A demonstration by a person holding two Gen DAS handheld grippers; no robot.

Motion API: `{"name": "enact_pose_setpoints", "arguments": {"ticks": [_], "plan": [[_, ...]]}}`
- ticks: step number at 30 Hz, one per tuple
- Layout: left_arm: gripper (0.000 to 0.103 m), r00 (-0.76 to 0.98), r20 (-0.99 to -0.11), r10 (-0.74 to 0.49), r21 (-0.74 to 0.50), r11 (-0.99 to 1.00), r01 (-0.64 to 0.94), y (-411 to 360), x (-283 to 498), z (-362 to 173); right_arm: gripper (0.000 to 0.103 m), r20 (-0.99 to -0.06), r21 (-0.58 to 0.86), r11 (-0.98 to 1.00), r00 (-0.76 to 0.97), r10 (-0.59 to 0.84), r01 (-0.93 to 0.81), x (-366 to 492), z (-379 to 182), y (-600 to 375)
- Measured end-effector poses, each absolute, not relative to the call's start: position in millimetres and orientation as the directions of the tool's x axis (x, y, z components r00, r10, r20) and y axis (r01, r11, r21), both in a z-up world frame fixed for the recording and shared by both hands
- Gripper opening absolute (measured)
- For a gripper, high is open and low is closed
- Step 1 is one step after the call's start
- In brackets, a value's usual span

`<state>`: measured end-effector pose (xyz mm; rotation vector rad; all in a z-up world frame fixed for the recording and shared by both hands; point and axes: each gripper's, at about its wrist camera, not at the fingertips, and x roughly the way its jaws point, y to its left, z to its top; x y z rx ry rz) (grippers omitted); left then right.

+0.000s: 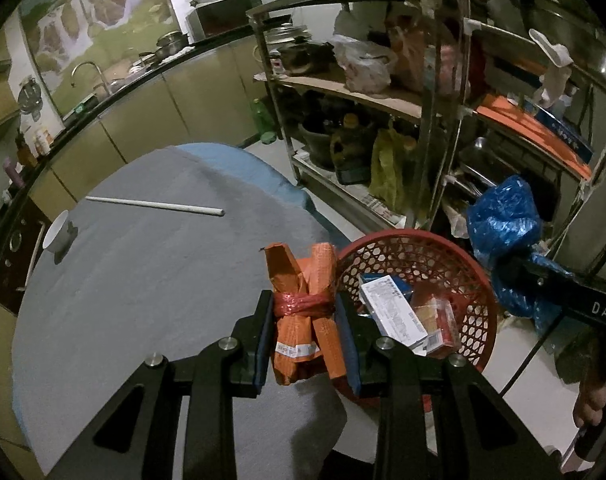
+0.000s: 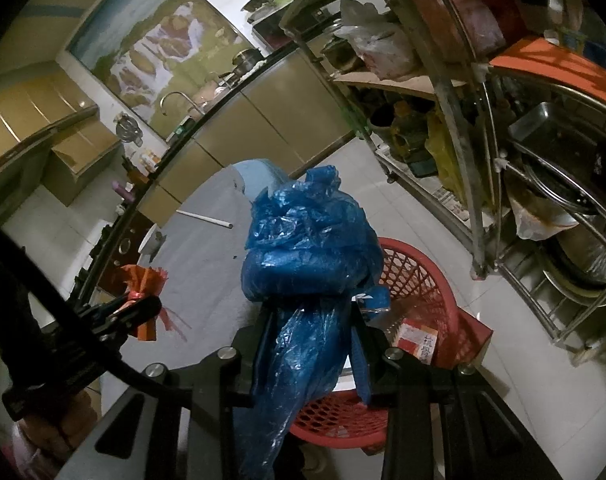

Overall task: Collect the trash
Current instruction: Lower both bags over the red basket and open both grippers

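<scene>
Left gripper [image 1: 305, 334] clamped on an orange wrapper bundle [image 1: 303, 320], tied round the middle with red plastic strip, both pads pressed against its sides. Bundle held over the edge of the grey-covered table [image 1: 143, 272], just beside the red mesh basket [image 1: 479, 280]. Inside the basket, a white printed carton [image 1: 391, 312] and a small red-and-yellow box [image 1: 443, 324], lying tilted against each other. Right gripper [image 2: 311, 344] pinching a crumpled blue plastic bag [image 2: 311, 240], the bag's bulk bulging above the fingers and its tail trailing down between them, held above the near rim of the basket [image 2: 423, 280]. Farther back on the table, a white stick [image 1: 155, 205] lying flat and a white cup [image 1: 59, 234] on its side near the left edge, well apart from the basket. Behind the basket, a metal shelf rack [image 1: 383, 92] crowded with pots, bottles and bags.
</scene>
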<state>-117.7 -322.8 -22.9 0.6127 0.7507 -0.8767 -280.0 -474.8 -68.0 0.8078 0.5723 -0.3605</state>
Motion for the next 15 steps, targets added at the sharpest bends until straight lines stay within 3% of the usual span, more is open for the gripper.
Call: {"name": "enact_pose_setpoints", "arguments": {"ticks": [15], "plan": [[0.032,0.349,-0.832,-0.432,0.147,0.435,0.889,-363,-132,-47,0.036,-0.627,0.59,0.599,0.775,-0.083,0.541,-294,-85,-496]]}}
